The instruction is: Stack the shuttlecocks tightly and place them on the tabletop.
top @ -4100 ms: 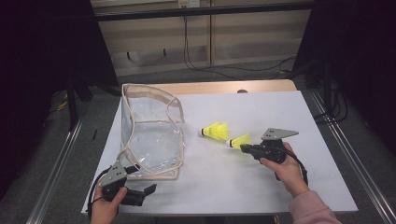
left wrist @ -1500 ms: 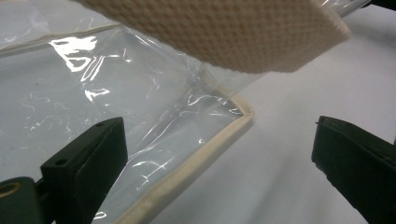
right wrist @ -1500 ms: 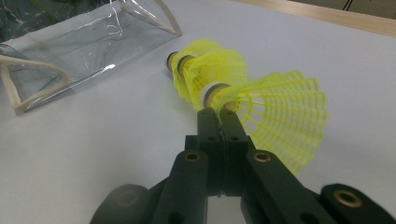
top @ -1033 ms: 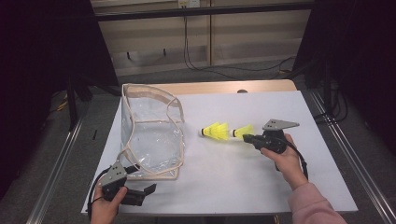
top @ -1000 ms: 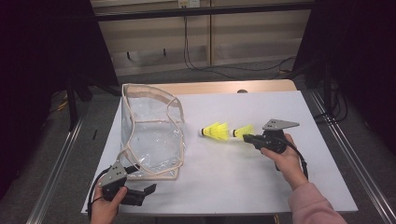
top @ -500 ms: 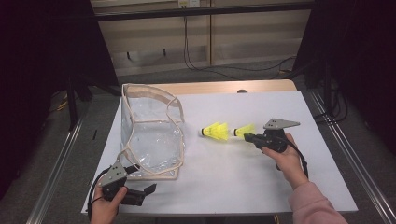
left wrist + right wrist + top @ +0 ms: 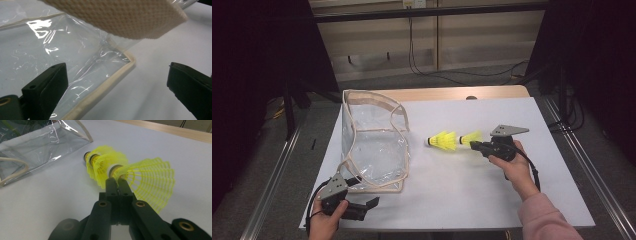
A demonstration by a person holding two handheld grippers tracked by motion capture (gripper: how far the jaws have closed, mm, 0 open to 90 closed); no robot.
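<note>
Since the earliest frame the right gripper [image 7: 476,145] has been carrying its yellow shuttlecock [image 7: 470,137] up and away from the person, and it is now sitting just right of the stacked shuttlecocks [image 7: 442,141], where four seconds ago it was lying nearer the table's front edge; over the last second it is barely shifting. Right gripper: jaws pressed together, pinching the held shuttlecock [image 7: 147,180] by the edge of its mesh skirt, close to the cork end; the cork is pointing toward the bag. Stacked shuttlecocks [image 7: 103,162]: two yellow ones nested one inside the other, lying on the white table sheet [image 7: 462,190], corks turned toward the bag; whether the held one is touching them cannot be told. Clear plastic bag [image 7: 374,142]: cream-trimmed, standing open at the table's left, well apart from the right gripper. Left gripper [image 7: 371,204]: resting low at the front left, jaws spread wide, straddling the bag's near bottom corner [image 7: 130,61] without closing on it; a cream woven strap [image 7: 117,17] is hanging across the top of its view.
</note>
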